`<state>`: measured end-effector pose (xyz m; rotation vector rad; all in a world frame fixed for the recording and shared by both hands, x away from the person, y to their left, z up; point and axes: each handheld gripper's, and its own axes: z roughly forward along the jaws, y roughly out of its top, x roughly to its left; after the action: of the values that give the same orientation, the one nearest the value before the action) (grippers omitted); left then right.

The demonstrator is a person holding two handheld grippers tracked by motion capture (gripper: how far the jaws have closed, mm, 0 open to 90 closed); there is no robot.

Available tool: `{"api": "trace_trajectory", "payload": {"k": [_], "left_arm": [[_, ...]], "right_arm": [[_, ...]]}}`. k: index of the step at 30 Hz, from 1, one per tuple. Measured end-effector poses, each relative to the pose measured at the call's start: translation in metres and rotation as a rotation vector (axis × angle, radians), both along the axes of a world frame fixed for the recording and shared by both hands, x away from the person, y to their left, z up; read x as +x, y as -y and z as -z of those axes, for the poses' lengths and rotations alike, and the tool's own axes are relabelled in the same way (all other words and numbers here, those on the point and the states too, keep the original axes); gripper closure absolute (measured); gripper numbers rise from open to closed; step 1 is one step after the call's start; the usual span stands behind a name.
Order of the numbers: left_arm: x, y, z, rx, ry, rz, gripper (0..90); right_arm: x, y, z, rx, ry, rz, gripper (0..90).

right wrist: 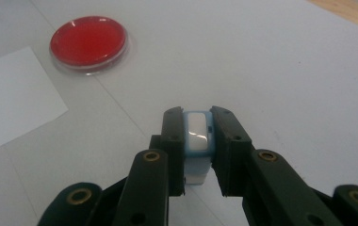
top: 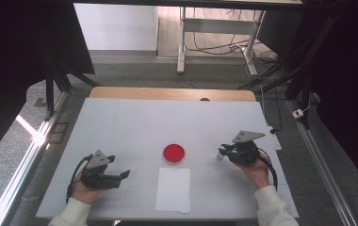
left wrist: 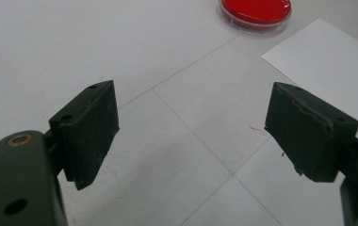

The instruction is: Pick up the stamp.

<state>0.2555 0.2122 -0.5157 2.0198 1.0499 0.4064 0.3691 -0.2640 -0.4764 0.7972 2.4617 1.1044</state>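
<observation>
My right gripper point(right wrist: 197, 117) is shut on a small light-blue and white block point(right wrist: 198, 134), which stands pinched between both black pads just above the table. In the high view this gripper point(top: 224, 151) sits at the right of the white table, the block point(top: 220, 156) at its tip. A red petri dish point(top: 174, 153) lies at the table's middle, left of the right gripper, and appears as the dish point(right wrist: 88, 42) in the right gripper view. My left gripper point(left wrist: 191, 108) stands open with nothing between its jaws, resting at the left point(top: 118, 166).
A white paper sheet point(top: 173, 189) lies just in front of the dish, near the table's front edge; its corner point(left wrist: 328, 61) lies beyond the left gripper's right jaw. The white table top point(top: 134, 122) has a wooden strip along its far edge.
</observation>
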Motion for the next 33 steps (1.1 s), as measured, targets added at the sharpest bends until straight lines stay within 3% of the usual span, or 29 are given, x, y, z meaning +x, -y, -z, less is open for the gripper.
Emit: {"api": "trace_trajectory", "payload": {"k": [17, 25, 33], "left_arm": [[0.0, 0.001, 0.001, 0.009, 0.005, -0.001, 18.7], [0.0, 0.001, 0.002, 0.015, 0.009, -0.002, 19.0], [-0.001, -0.001, 0.0, -0.013, 0.027, -0.012, 19.2]], "right_arm": [[-0.004, 0.009, -0.013, 0.166, 0.012, 0.06, 75.1], [-0.006, 0.008, -0.019, 0.205, 0.025, 0.057, 75.2], [-0.01, 0.007, -0.027, 0.232, 0.04, 0.054, 75.1]]}}
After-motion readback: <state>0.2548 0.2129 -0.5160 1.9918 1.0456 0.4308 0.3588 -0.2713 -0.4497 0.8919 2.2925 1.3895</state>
